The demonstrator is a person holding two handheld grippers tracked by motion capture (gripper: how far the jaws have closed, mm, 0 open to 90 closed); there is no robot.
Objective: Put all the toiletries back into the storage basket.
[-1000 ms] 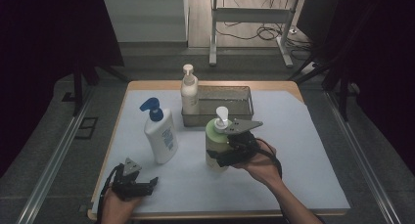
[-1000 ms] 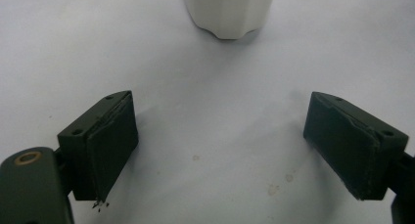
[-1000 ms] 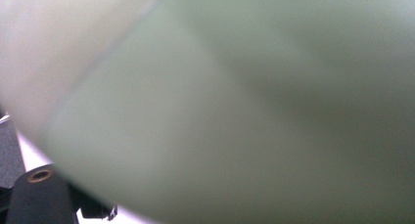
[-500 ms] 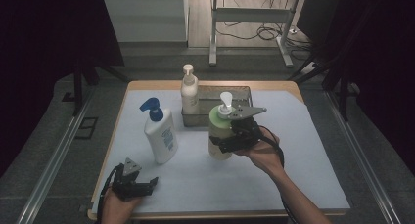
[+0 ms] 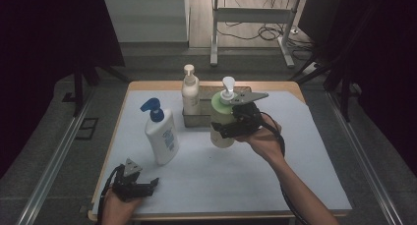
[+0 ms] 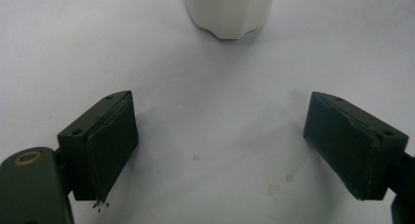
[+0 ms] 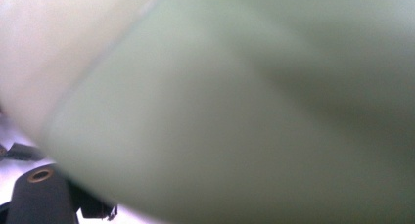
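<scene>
With my right tool (image 5: 227, 129) pinching the green pump bottle (image 5: 221, 118), I should keep it upright and clear the metal tray (image 5: 191, 121) rim before lowering.

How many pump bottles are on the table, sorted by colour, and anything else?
Green pump bottle, held in the right gripper: 1
White bottle with blue pump: 1
Cream pump bottle: 1
Metal basket: 1
Total: 4

No text can be read; the blue print on the white plastic pump bottle with the blue cap (image 5: 161, 134) is too small to make out.
</scene>
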